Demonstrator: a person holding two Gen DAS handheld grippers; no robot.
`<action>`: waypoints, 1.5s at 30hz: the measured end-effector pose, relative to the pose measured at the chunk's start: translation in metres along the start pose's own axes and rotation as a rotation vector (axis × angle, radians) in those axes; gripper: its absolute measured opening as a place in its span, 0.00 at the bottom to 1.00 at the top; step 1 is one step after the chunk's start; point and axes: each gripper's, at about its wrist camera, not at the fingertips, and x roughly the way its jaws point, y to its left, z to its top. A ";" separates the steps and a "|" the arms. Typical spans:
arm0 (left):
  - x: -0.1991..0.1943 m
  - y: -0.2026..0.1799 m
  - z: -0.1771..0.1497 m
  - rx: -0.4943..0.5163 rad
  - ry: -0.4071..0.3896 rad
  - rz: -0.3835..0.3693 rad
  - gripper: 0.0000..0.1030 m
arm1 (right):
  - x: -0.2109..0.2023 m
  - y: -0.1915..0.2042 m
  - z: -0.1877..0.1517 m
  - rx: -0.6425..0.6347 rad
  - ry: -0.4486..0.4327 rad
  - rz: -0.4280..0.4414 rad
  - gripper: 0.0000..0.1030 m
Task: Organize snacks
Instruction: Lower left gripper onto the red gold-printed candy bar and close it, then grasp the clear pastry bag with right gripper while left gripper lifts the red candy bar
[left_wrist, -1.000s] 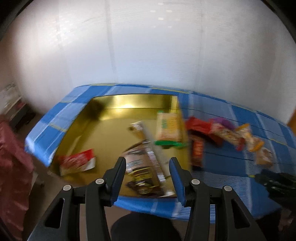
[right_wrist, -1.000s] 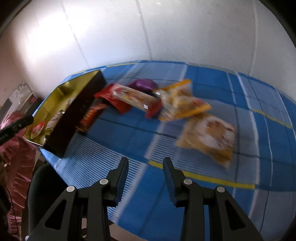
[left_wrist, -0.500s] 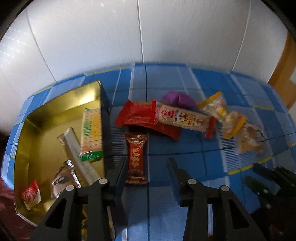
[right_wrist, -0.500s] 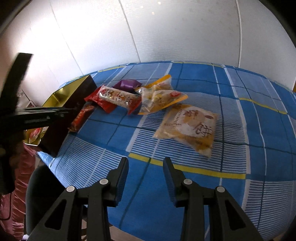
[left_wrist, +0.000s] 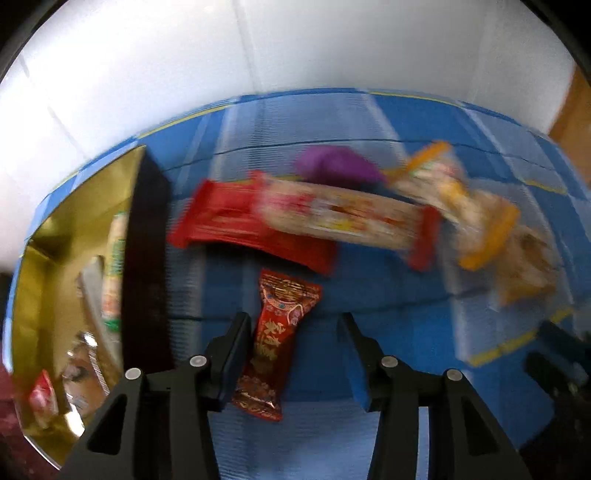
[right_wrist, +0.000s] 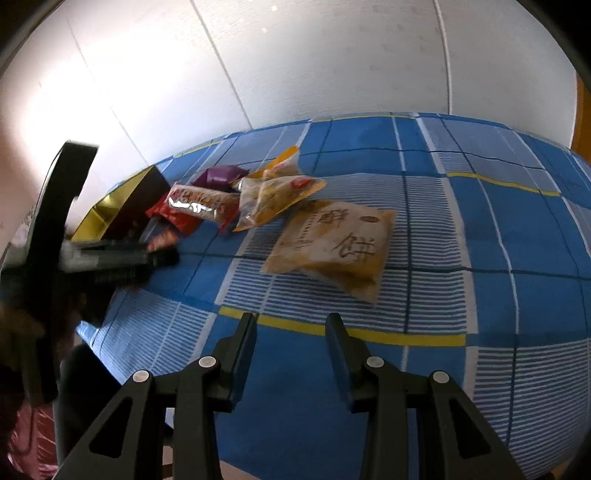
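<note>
left gripper (left_wrist: 291, 332) is down low over the blue checked tablecloth (left_wrist: 388, 299), jaws spread wide and holding nothing — the small red candy packet (left_wrist: 275, 339) lies lengthwise between them, hugging the left finger (left_wrist: 234, 350), though whether it touches is hard to say through the blur. just beyond it sits a flat red wrapper (left_wrist: 236, 225), with a long red-and-cream snack bar (left_wrist: 343, 218) lying across its right end, a purple packet (left_wrist: 336, 162) behind that, and an orange-edged clear bag (left_wrist: 465, 210) off to the right. over on the left, the gold tray (left_wrist: 55, 229) with its dark side wall already has several snacks inside, including a long green-and-white pack (left_wrist: 112, 258) and a small red one (left_wrist: 42, 398). from the other side, the right gripper (right_wrist: 291, 339) hangs above bare cloth near the table's front edge, fingers parted with nothing between them — the big tan cookie bag (right_wrist: 336, 247) lies ahead of it, well apart. the left tool shows at the far left of that view, reaching in beside the tray, with the snack pile just past it.
</note>
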 end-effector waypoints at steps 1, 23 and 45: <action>-0.003 -0.009 -0.005 0.021 -0.011 -0.016 0.47 | -0.001 -0.002 -0.001 0.003 -0.005 -0.005 0.38; -0.026 0.008 -0.024 -0.014 -0.024 -0.146 0.47 | -0.010 -0.022 -0.012 0.019 -0.105 -0.008 0.43; -0.022 -0.002 -0.076 -0.036 -0.159 -0.129 0.21 | -0.010 0.002 0.016 -0.178 -0.001 -0.048 0.59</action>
